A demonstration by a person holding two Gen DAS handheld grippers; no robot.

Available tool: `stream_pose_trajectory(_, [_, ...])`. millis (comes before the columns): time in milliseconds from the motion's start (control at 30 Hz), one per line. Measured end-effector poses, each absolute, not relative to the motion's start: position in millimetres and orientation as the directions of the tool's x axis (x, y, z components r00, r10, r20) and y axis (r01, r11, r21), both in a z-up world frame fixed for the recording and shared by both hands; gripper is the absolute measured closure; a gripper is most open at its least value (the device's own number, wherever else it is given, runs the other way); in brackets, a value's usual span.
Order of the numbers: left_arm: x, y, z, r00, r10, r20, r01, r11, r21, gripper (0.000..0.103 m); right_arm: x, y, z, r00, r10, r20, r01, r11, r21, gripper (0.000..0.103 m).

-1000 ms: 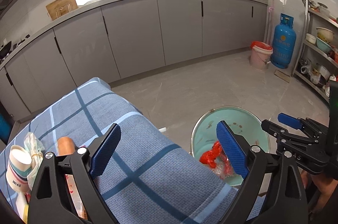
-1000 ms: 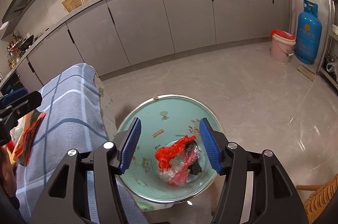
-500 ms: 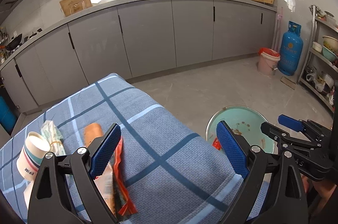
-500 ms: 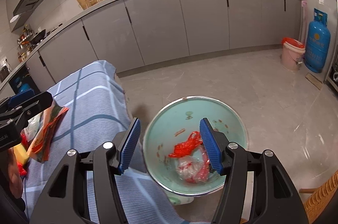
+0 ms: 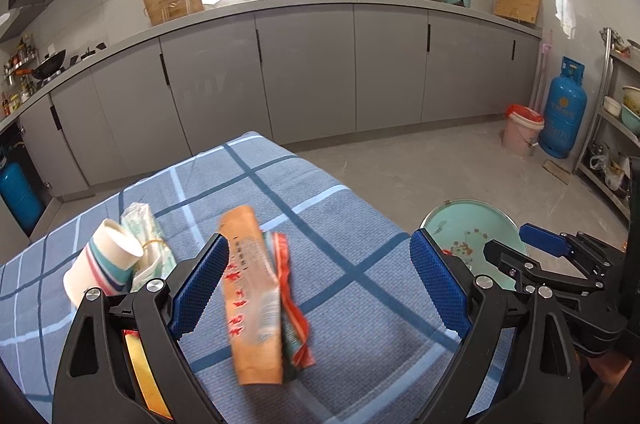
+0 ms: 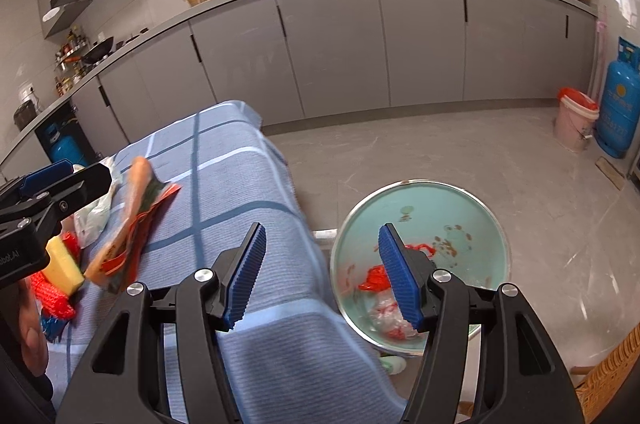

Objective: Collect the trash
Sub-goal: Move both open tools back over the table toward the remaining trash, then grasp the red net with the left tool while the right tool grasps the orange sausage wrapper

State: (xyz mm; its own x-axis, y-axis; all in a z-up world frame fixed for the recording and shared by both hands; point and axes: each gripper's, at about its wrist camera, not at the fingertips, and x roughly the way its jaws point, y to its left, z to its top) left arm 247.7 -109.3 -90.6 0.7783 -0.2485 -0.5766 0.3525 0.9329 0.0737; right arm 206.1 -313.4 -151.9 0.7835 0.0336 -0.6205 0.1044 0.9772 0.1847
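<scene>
Left wrist view is showing the trash lying on the blue checked cloth (image 5: 360, 224) covering the desk: 1 long orange paper wrapper with red print (image 5: 250, 296) is resting lengthwise between the blue pads of the left claw (image 5: 318, 288), which is standing wide open and gripping nothing. 1 crumpled red-and-green foil packet (image 5: 294, 320) is lying just beside and partly under the wrapper. 1 striped paper cup (image 5: 105, 266) is lying on its side to the left, touching 1 pale green plastic bag (image 5: 142, 232). Right wrist view is showing the right claw (image 6: 320, 278) also open and empty, hanging over the cloth's edge. Beside the desk, 1 round mint-green enamel basin (image 6: 460, 200) is sitting on the floor, holding red and clear plastic scraps (image 6: 374, 278). 1 yellow sponge (image 6: 62, 266) is lying by the left claw.
</scene>
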Motion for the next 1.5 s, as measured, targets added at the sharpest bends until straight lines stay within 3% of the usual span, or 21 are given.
stream_pose_trajectory(600, [215.8, 21.0, -86.9, 0.819, -0.044, -0.573, 0.134, 0.984, 0.117, 0.012, 207.9, -232.7, -149.3, 0.764, 0.143, -0.629, -0.047, 0.985, 0.167, 0.043])
stream_pose_trajectory(767, [199.9, 58.1, -94.9, 0.806, 0.011, -0.592, 0.071, 0.991, 0.115, 0.012, 202.8, -208.0, -150.6, 0.759, 0.173, -0.628, -0.086, 0.982, 0.167, 0.036])
stream_pose_trajectory(1300, [182.6, 75.8, -130.1, 0.743, -0.014, -0.670, 0.059, 0.997, 0.044, 0.014, 173.9, -172.0, -156.1, 0.753, 0.224, -0.619, -0.167, 0.974, 0.150, 0.028])
stream_pose_trajectory(1367, [182.3, 72.7, -133.7, 0.732, -0.036, -0.681, 0.080, 0.996, 0.034, 0.028, 173.0, -173.2, -156.4, 0.752, 0.225, -0.620, -0.164, 0.974, 0.155, 0.028])
stream_pose_trajectory(1400, [181.4, 71.5, -134.8, 0.725, -0.054, -0.686, 0.096, 0.995, 0.023, 0.047, 173.5, -173.1, -156.9, 0.751, 0.226, -0.621, -0.163, 0.974, 0.157, 0.028])
stream_pose_trajectory(1467, [179.4, 68.4, -132.9, 0.721, -0.075, -0.689, 0.119, 0.993, 0.016, 0.064, 174.9, -173.0, -157.8, 0.749, 0.226, -0.623, -0.161, 0.974, 0.160, 0.028])
stream_pose_trajectory(1500, [177.4, 67.0, -130.8, 0.723, -0.079, -0.687, 0.128, 0.992, 0.021, 0.082, 175.4, -172.8, -157.8, 0.748, 0.228, -0.623, -0.163, 0.973, 0.161, 0.028])
